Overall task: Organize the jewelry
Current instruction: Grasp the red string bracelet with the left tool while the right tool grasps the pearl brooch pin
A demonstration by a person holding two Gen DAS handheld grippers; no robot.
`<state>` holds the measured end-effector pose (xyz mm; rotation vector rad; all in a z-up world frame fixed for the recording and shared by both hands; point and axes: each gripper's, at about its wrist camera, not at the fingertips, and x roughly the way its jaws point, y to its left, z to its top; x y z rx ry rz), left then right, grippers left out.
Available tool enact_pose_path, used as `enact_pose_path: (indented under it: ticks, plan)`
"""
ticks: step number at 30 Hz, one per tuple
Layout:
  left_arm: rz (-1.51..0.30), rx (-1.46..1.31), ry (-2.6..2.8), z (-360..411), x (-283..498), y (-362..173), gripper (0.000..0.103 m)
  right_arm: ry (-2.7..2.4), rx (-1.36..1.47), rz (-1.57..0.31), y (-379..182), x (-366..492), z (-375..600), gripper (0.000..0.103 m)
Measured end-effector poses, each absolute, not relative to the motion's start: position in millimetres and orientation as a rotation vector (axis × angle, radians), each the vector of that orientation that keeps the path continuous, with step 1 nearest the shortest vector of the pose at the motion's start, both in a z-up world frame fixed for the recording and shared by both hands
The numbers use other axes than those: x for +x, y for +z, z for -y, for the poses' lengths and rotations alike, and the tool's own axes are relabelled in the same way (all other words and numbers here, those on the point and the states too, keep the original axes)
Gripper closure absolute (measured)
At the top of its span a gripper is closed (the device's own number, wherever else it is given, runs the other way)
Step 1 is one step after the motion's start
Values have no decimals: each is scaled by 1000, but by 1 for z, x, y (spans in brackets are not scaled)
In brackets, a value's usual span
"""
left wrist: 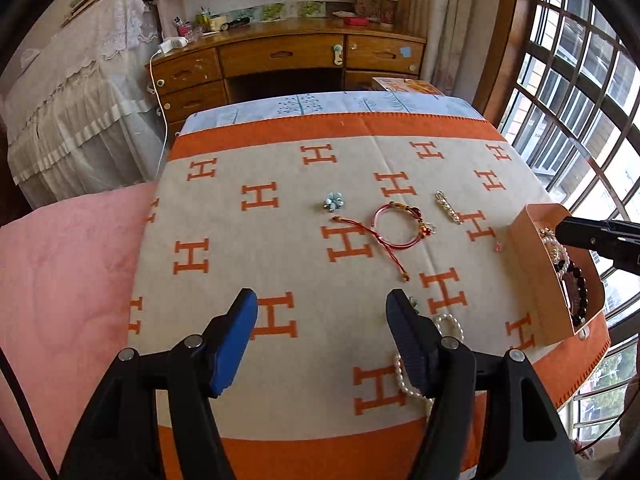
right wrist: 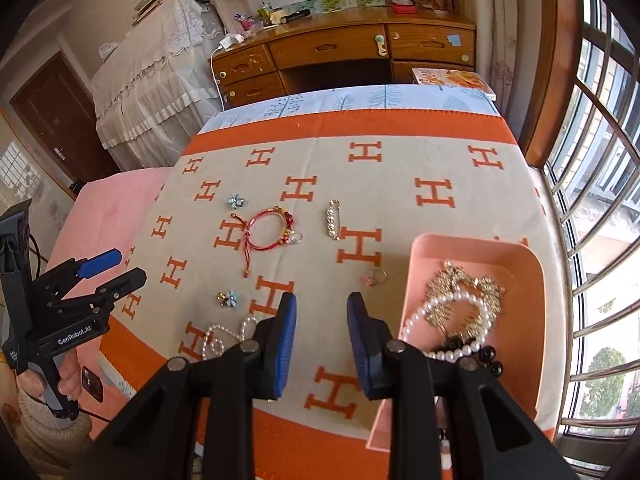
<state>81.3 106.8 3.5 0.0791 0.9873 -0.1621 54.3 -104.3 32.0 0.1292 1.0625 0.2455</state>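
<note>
Nearest the cameras, the left gripper hangs above the counter with its jaws wide apart and nothing between them. The right gripper is likewise empty, its jaws parted by a narrower gap, just left of the pink tray. A pearl strand lies at the near edge of the H-patterned orange cloth, partly hidden behind a gripper finger in each view. Just beyond it sits a small blue flower brooch, and to the right a ring with a pink stone lies near the tray. Inside the tray rest a pearl bracelet, a gold rhinestone piece and a black bead bracelet. Mid-cloth lie a red cord bracelet and a gold chain clip; farther left, a second blue flower. A wooden desk stands behind.
</note>
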Motion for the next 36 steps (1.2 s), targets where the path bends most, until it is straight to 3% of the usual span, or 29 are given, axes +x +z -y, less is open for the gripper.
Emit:
enact_pose_path:
  ticks: [6,13,15,20,34,36]
  plan:
    - [-1022,37,-188,-106,114,-3,38,228,71,-1101,29,113,85,77]
    - [-1137,-12,-249,-73,167,-34,41,217,107,-1278,-24,171,82,78]
    - [-1160,-11,-250,-64,178,-42,43,221,107,-1310,-38,178,81,84]
    - [-1199,11,-252,-47,204,-58,51,217,81,-1355,-59,185,77,84]
    - [-1235,146,-293,-21,233,-80,53,185,-131,-1310,-68,181,62,95]
    - [-1250,164,-306,-18,235,-85,61,192,-123,-1307,-67,177,66,96]
